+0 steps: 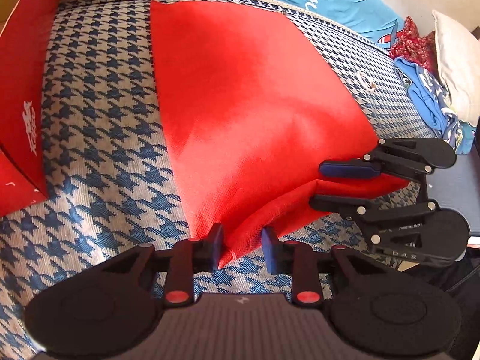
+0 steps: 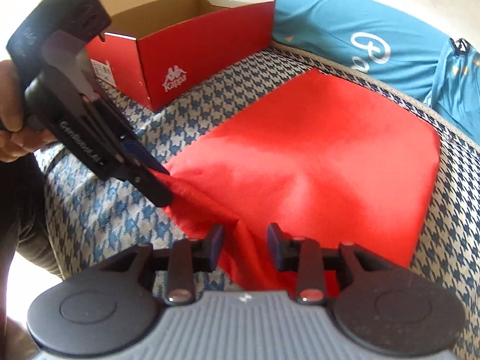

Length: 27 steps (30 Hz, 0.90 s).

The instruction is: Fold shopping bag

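Left gripper (image 1: 242, 247): jaws a small way apart, near corner of the red shopping bag (image 1: 255, 114) sits between the fingers, cloth touching the left pad, clear gap to the right pad, so no pinch. From the right wrist view the same gripper (image 2: 163, 189) comes in from the left, tips at the bag's lifted edge, a hand (image 2: 12, 120) on its grip.

Right gripper (image 2: 245, 247): jaws partly apart, a raised fold of bag (image 2: 315, 162) between the fingers, pads not pressing it. In the left wrist view this gripper (image 1: 322, 184) has one finger above and one below the bag's right near corner, with a gap.

Bag lies flat on the blue-white houndstooth mattress (image 1: 105, 150), near edge rumpled between both grippers. Open red shoe box (image 2: 192, 57) sits beyond to the left, apart from the bag. Blue bedding (image 2: 375, 30) along the far edge.
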{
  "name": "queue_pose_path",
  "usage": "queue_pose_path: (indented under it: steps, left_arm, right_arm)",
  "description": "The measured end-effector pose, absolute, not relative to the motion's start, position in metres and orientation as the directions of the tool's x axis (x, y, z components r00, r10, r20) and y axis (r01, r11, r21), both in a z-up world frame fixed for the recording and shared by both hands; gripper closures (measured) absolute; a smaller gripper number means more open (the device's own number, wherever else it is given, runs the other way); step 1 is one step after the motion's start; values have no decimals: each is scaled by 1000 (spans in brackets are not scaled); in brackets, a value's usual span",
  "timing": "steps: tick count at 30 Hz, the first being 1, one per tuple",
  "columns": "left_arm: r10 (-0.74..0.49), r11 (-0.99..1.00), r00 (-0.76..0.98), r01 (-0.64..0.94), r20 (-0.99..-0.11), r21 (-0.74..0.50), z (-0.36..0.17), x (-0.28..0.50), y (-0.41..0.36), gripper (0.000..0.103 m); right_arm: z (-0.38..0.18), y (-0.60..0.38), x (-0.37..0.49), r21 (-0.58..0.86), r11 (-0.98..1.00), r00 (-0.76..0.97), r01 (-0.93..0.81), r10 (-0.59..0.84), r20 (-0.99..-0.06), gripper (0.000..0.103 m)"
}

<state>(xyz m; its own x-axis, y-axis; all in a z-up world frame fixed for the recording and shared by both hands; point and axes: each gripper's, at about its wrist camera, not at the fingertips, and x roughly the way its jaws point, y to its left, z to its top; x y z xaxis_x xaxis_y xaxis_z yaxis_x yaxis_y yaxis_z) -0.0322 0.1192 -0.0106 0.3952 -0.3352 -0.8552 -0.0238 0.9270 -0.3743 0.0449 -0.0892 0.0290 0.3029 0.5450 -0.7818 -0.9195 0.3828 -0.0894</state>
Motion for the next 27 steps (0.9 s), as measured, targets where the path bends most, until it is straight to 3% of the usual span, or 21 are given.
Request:
queue_pose_path:
  steps: [4,12,15,20,27]
  left_arm:
    - [-317,936,363,-28,-876,-351,-10,-23,112,77]
    - [-283,943,360,-62,-889,-326,-7,-17,109,73]
    - [-217,971,416,4,-883,-237,1,-23,96,67]
    - [-111,992,537,110,-836,-61,20,-48,77,66]
    - [-143,971,622,239,-770,13,32,-72,58,66]
  right_arm:
    - [28,-88,44,-100,383,310,-918,540,-783,85]
    - [20,-87,57,-29,474,299,-880,506,-809,87]
    - [18,-87,56,-43,464,303,-885,502,-810,87]
    - [18,-89,59,-31,462,291,-887,506,-812,87]
    - [19,-87,54,-33,471,299,-881,503,-811,87]
